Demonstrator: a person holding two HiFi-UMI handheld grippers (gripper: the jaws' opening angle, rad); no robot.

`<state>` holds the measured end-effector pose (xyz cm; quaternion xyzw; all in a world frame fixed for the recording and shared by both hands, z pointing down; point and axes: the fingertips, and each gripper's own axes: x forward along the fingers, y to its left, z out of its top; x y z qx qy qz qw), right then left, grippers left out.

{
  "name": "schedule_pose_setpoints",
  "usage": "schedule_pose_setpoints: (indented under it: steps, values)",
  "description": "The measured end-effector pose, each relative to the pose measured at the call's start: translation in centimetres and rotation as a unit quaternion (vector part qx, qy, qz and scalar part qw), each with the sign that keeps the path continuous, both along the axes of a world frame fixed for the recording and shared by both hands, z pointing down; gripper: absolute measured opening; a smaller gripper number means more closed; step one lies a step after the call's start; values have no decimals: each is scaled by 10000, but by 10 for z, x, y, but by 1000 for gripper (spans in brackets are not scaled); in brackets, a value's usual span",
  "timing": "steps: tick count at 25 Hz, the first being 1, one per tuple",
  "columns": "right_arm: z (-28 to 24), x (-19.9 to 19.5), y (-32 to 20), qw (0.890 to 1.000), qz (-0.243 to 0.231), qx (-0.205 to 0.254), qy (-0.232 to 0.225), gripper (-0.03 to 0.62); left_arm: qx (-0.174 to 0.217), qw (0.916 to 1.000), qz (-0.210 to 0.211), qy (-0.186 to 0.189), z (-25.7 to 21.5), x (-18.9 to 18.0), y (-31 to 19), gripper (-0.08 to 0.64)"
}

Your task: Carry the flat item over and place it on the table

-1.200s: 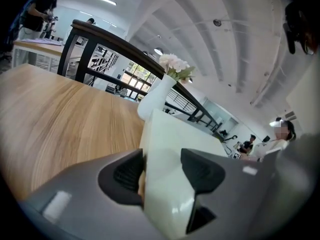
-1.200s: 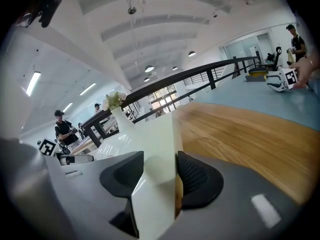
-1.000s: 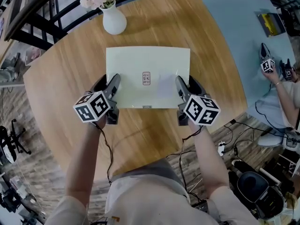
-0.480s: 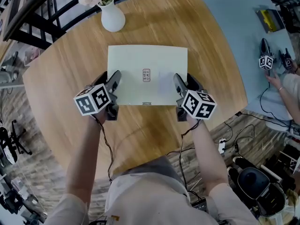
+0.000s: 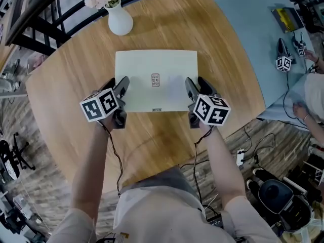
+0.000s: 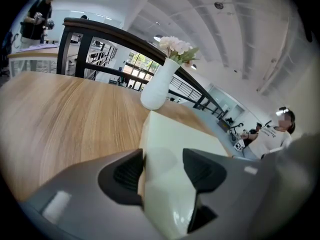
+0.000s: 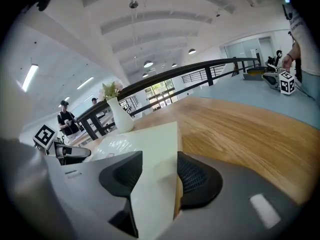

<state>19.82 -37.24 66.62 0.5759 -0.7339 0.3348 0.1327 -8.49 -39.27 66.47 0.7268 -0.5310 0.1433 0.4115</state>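
Observation:
A flat pale-cream box [image 5: 156, 80] with a small red stamp lies level on the round wooden table [image 5: 217, 54]. My left gripper [image 5: 117, 86] straddles its left edge and my right gripper [image 5: 195, 85] straddles its right edge. In the left gripper view the box [image 6: 165, 139] runs between the jaws of the left gripper [image 6: 162, 171], which are opening, their pads standing just beside it. In the right gripper view the box [image 7: 150, 144] fills the gap of the right gripper [image 7: 157, 176], whose jaws stand wide with the pads close to its surfaces.
A white vase [image 5: 120, 22] of pink flowers stands behind the box near the far rim. Right of the table is a blue-grey surface [image 5: 243, 14] holding another marker-cube gripper [image 5: 283, 62], with a person [image 5: 314, 92] beside it. Cables and gear lie on the floor at the lower right.
The box and both grippers have shifted slightly left and away in the head view. The person at the right has moved their hands.

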Motion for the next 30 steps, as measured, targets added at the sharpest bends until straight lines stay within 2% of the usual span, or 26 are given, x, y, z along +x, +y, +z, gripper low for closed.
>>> schedule_pose_setpoints:
  steps: [3, 6, 11, 15, 21, 28, 30]
  values:
    - [-17, 0, 4, 9999, -18, 169, -10, 213, 214, 9995, 126, -216, -17, 2, 6, 249]
    - [-44, -4, 8, 9990, -73, 427, -61, 190, 698, 9960, 335, -443, -50, 9, 10, 247]
    - [-101, -25, 18, 9950, -344, 941, -14, 152, 1642, 9798, 827, -788, -117, 28, 23, 236]
    - [-157, -44, 30, 9870, -661, 1461, 88, 141, 2200, 9695, 807, -722, -172, 33, 37, 203]
    - [-240, -70, 60, 9709, -997, 2177, 57, 118, 2738, 9564, 818, -612, -245, 31, 72, 179]
    - [-314, -90, 105, 9546, -1206, 2721, -155, 87, 3474, 9303, 938, -711, -323, 34, 124, 126]
    - [-331, -95, 118, 9517, -1259, 2785, -290, 75, 3587, 9263, 896, -721, -339, 33, 139, 126]
